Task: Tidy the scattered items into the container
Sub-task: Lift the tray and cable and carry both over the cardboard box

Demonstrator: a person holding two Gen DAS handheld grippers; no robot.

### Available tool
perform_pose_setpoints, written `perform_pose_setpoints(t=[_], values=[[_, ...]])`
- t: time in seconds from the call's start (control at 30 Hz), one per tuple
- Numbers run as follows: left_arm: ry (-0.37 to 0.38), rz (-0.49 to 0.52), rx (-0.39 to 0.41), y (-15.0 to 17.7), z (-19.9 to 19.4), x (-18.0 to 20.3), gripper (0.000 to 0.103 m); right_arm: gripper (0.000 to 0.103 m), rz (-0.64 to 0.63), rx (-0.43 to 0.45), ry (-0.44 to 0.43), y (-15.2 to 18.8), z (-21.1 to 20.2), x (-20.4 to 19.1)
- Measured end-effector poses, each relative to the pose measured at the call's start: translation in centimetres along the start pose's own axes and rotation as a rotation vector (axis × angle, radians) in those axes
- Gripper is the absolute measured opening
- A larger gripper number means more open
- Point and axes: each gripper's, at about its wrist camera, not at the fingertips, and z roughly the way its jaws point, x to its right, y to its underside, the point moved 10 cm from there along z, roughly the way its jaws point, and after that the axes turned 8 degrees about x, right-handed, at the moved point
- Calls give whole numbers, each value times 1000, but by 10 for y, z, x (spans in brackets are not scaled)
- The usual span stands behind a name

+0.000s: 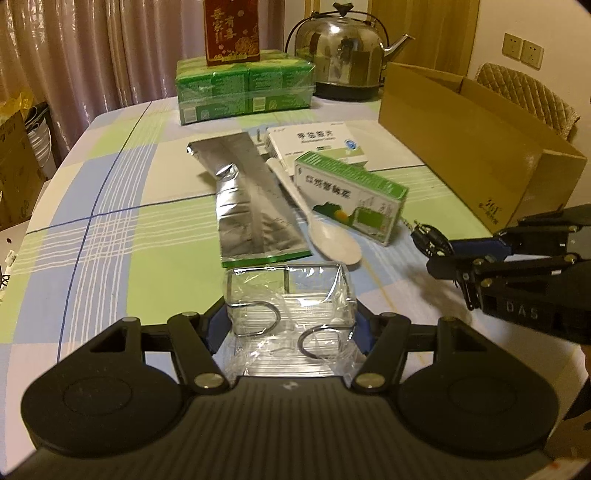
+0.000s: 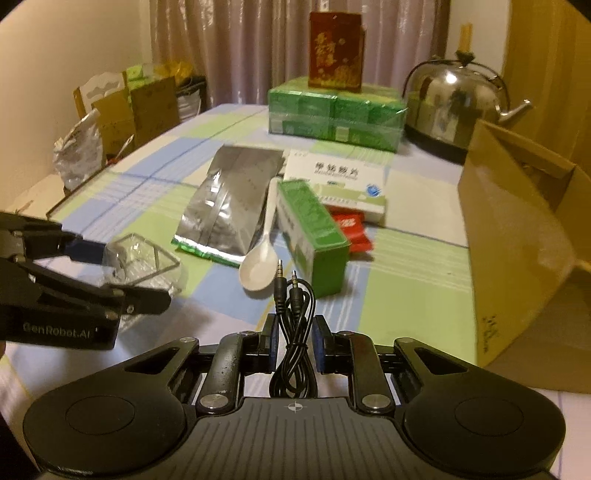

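My left gripper point(image 1: 288, 325) is shut on a clear plastic packet with metal rings point(image 1: 290, 306), just above the tablecloth; it also shows in the right wrist view point(image 2: 144, 258). My right gripper point(image 2: 294, 343) is shut on a coiled black audio cable point(image 2: 293, 314), plugs pointing forward; the cable also shows in the left wrist view point(image 1: 428, 236). Ahead lie a silver foil pouch point(image 1: 251, 199), a white spoon point(image 1: 325, 229), a green box point(image 1: 354, 195), a white medicine box point(image 1: 314, 144) and a red sachet point(image 2: 351, 229). The open cardboard box point(image 1: 476, 155) stands at the right.
A wrapped green pack point(image 1: 243, 86) with a red carton point(image 1: 232, 31) on top and a steel kettle point(image 1: 343, 55) stand at the table's far edge. Bags and boxes point(image 2: 122, 107) sit beyond the table's left edge. A chair point(image 1: 532, 96) is behind the cardboard box.
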Motion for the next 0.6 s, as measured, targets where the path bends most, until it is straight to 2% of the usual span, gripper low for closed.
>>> perform_pose_setpoints(t=[0.6], values=[[45,41,29,-22,-43,66,61,15,73,105,65,-22,-79,41]])
